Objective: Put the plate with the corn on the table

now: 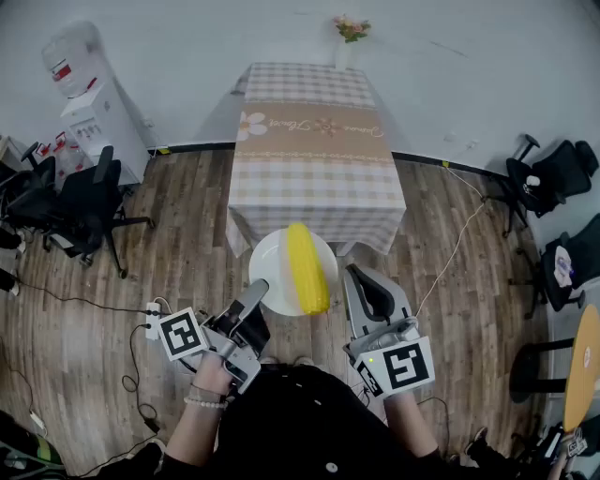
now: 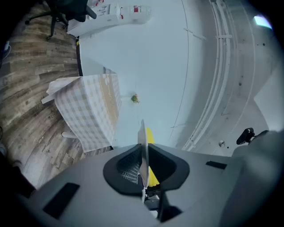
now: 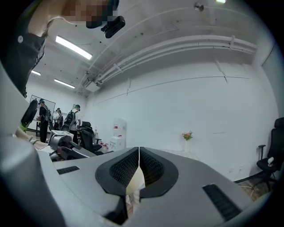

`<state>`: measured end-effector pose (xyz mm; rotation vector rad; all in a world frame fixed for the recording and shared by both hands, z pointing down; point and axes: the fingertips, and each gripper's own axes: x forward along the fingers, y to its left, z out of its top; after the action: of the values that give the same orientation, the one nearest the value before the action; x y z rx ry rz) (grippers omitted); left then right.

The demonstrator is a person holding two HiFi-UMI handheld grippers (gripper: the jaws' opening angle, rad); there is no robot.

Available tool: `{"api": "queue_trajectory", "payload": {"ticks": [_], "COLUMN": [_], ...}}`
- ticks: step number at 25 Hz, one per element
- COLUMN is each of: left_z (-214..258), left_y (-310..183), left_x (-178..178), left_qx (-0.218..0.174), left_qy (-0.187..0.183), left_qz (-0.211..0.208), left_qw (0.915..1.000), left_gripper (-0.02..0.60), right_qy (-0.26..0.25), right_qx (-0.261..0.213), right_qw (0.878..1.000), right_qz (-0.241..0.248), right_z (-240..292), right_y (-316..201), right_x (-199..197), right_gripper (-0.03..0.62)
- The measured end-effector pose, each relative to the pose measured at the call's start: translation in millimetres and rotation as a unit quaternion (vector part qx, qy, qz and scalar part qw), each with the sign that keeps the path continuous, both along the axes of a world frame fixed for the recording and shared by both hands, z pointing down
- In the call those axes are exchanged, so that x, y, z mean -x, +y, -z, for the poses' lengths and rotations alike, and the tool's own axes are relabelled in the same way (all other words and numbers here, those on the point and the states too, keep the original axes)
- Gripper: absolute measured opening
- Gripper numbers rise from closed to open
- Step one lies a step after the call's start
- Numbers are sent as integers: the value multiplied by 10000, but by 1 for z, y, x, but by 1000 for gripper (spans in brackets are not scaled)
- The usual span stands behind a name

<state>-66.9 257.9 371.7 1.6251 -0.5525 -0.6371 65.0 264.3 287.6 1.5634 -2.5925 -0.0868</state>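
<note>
Nearest, at the bottom of the head view, the person holds both grippers over the wooden floor [image 1: 169, 216]. The left gripper [image 1: 255, 298] pinches the near rim of the white plate [image 1: 270, 265], which stands edge-on between its pads. A yellow corn cob [image 1: 307, 268] lies on the plate. The right gripper [image 1: 360, 279] is just beside the plate, jaws pressed together on nothing. The plate is in the air before the table [image 1: 319, 159] with the checked cloth, not on it.

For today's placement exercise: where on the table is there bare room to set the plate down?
The table is bare from its near edge up to the flowers at the far end; anywhere there works. Chairs crowd the floor on both sides.
</note>
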Motion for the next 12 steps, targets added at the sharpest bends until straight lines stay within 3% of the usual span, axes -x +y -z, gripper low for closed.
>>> {"api": "queue_trajectory", "payload": {"ticks": [12], "left_z": [4], "left_y": [8], "left_x": [-5], "left_qx": [-20], "left_qy": [92], "left_qz": [-26], "left_qw": [10000], "left_gripper": [41], "right_qy": [-118], "right_qx": [128], "right_qw": [9998], "right_qz": [-71], "right_z": [-2], "right_y": [7], "right_x": [-7], "right_gripper": [43]}}
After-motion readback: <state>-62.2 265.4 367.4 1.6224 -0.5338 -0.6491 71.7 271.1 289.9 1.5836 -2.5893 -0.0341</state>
